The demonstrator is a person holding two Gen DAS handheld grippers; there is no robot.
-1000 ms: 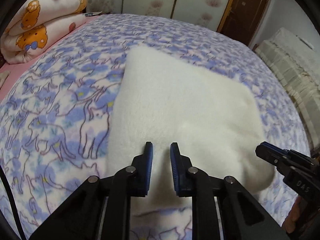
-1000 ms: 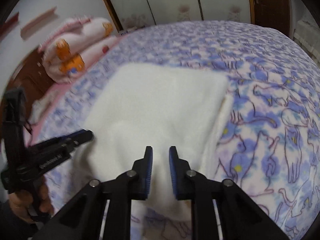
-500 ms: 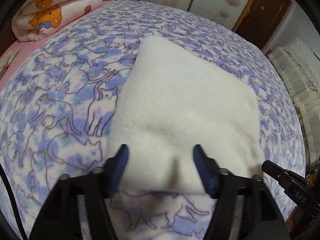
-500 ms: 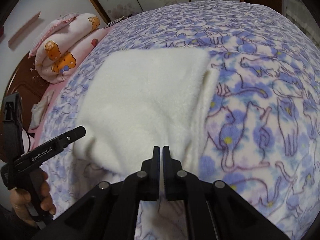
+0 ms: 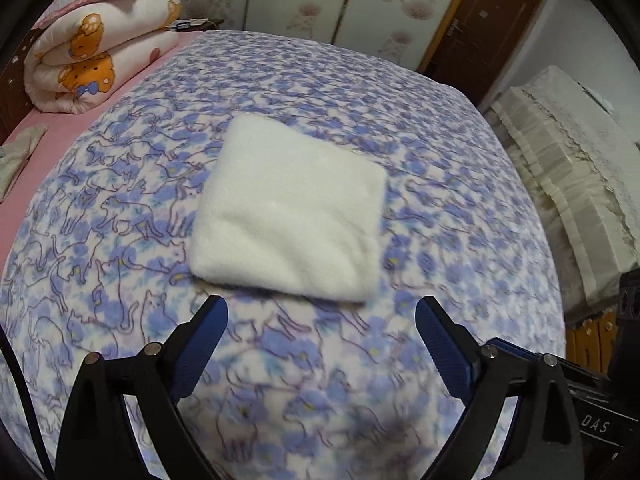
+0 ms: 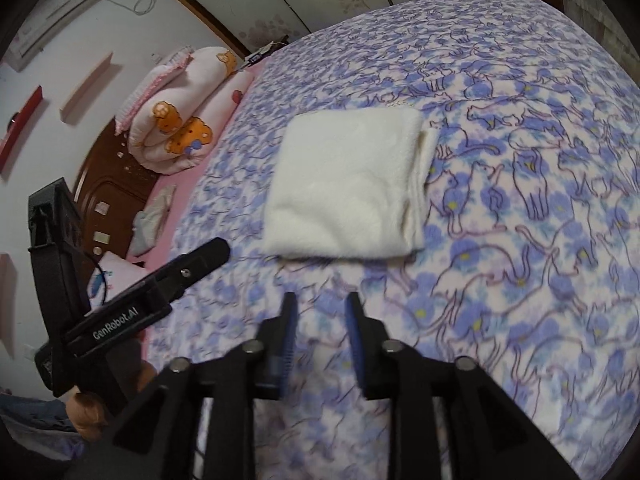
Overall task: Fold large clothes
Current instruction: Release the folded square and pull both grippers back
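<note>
A white fleece garment [image 5: 292, 208] lies folded into a compact square on the bed with the blue cat-print cover [image 5: 304, 368]. It also shows in the right wrist view [image 6: 348, 188], with layered edges on its right side. My left gripper [image 5: 322, 320] is wide open and empty, held above the cover just short of the garment's near edge. My right gripper [image 6: 320, 304] is partly open and empty, also short of the near edge. The left gripper's finger [image 6: 200, 260] shows at the left of the right wrist view.
A rolled pink quilt with bear print [image 5: 96, 64] lies at the bed's head on a pink sheet. A lace-covered piece of furniture [image 5: 572, 184] stands to the right of the bed. A wooden headboard [image 6: 108, 184] and a brown door [image 5: 484, 20] stand beyond.
Both grippers have let go of the white garment and pulled back from it. The left one opened wide; the right one closed briefly, then opened partly. The garment now lies flat.
</note>
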